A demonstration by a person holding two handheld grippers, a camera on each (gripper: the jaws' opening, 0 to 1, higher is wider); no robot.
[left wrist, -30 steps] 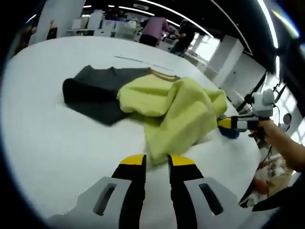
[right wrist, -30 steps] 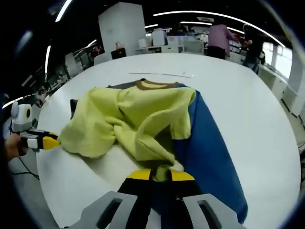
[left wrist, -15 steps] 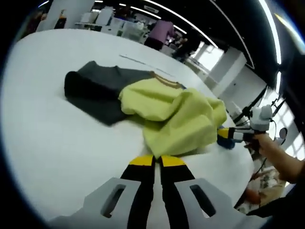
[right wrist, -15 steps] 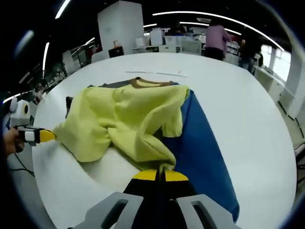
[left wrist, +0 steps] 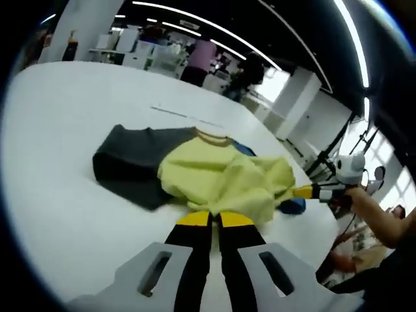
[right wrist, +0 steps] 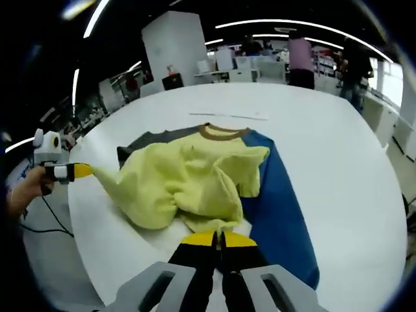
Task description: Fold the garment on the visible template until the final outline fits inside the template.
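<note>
So this looks like early-to-mid fold: the yellow, grey and blue colour-block sweatshirt with a brown collar (right wrist: 195, 175) lies on the round white table (right wrist: 338, 156), its yellow body bunched and lifted off its lower edge toward the collar. The left gripper (left wrist: 216, 220) has its jaws pinched together on the yellow hem at 6 o'clock of the left gripper view, and the right gripper (right wrist: 218, 239) is clamped on the other end of that hem at 6 o'clock of its own view. Nothing's flat yet; the grey sleeve (left wrist: 127, 162) and blue sleeve (right wrist: 279, 214) lie spread out, so both probably need folding in. Honestly can't make out a template outline, just a thin line on the table (right wrist: 227, 116) at 12 o'clock.
</note>
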